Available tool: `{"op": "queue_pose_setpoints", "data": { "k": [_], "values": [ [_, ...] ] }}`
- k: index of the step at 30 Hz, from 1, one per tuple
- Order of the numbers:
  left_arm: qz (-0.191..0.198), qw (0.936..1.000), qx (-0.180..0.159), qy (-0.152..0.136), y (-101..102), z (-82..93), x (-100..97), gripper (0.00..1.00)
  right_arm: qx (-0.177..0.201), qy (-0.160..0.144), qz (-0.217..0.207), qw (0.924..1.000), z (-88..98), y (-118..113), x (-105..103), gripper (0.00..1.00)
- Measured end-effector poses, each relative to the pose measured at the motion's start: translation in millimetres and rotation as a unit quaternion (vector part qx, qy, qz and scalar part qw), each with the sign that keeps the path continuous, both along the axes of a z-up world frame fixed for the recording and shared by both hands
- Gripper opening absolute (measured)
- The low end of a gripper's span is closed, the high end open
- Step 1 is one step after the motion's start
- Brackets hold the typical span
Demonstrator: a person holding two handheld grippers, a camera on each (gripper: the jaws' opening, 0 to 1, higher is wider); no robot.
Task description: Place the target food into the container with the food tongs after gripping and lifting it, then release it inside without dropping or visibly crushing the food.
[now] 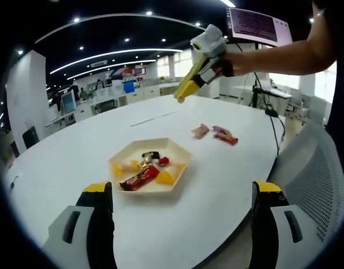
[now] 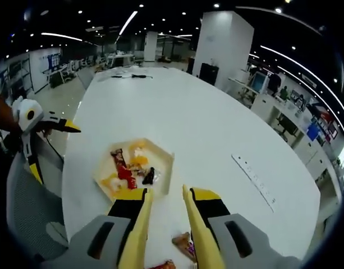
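A cream hexagonal container (image 1: 177, 147) (image 2: 160, 154) sits on the white table and holds a red-wrapped bar (image 1: 139, 178) (image 2: 123, 170) with several other small snacks. Beyond it two wrapped snacks (image 1: 200, 130) (image 1: 225, 135) lie loose on the table; in the right gripper view one of them (image 2: 182, 243) lies under the tongs. My left gripper (image 1: 183, 193) (image 2: 55, 151) stands wide open just short of the container, holding nothing. My right gripper (image 2: 166, 192) (image 1: 180, 96) carries yellow food tongs, hovers above the table past the loose snacks, and has a gap between its tips with nothing in it.
The round white table (image 1: 76, 151) curves off close on the right, where a grey mesh chair (image 1: 315, 179) (image 2: 31, 207) stands at its edge. A person's arm (image 1: 278, 56) holds the right gripper. A monitor on a stand (image 1: 257, 25) and office desks lie beyond.
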State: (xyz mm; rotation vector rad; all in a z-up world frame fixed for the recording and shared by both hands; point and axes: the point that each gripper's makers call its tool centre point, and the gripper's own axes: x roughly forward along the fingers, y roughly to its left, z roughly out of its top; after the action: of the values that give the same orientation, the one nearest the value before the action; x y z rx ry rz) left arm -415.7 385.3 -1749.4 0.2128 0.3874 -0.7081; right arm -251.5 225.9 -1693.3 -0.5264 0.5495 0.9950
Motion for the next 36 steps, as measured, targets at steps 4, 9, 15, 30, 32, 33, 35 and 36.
{"op": "queue_pose_setpoints", "data": {
  "k": [4, 9, 15, 30, 32, 33, 35, 36],
  "values": [
    [0.001, 1.0000, -0.001, -0.001, 0.2, 1.1, 0.1, 0.99, 0.001, 0.004, -0.021, 0.9998, -7.3, -17.8, -6.4, 0.29],
    [0.002, 1.0000, -0.001, -0.003, 0.8, 1.3, 0.5, 0.99, 0.003, 0.009, -0.041, 0.9991, -13.9, -38.3, -15.1, 0.29],
    [0.002, 1.0000, -0.004, -0.004, 0.6, 2.3, 0.4, 0.99, -0.002, 0.009, -0.061, 0.9981, -20.7, -61.6, -24.8, 0.29],
    [0.015, 0.9998, -0.010, -0.011, 5.9, 5.8, 3.7, 0.99, 0.011, 0.014, -0.136, 0.9905, -31.4, -119.4, -49.3, 0.29],
    [0.014, 0.9998, -0.007, -0.010, 5.7, 5.2, 3.5, 0.99, 0.009, 0.013, -0.138, 0.9903, -33.5, -121.2, -52.1, 0.29],
    [0.012, 0.9999, -0.007, -0.010, 5.0, 5.1, 3.0, 0.99, 0.008, 0.012, -0.141, 0.9900, -34.5, -122.1, -53.8, 0.29],
    [0.010, 0.9999, -0.005, -0.010, 4.1, 4.5, 2.5, 0.99, 0.010, 0.015, -0.145, 0.9892, -36.3, -122.4, -56.6, 0.29],
    [0.010, 0.9999, -0.005, -0.010, 4.1, 4.5, 2.4, 0.99, 0.012, 0.014, -0.148, 0.9888, -37.3, -122.2, -57.5, 0.29]
  ]
}}
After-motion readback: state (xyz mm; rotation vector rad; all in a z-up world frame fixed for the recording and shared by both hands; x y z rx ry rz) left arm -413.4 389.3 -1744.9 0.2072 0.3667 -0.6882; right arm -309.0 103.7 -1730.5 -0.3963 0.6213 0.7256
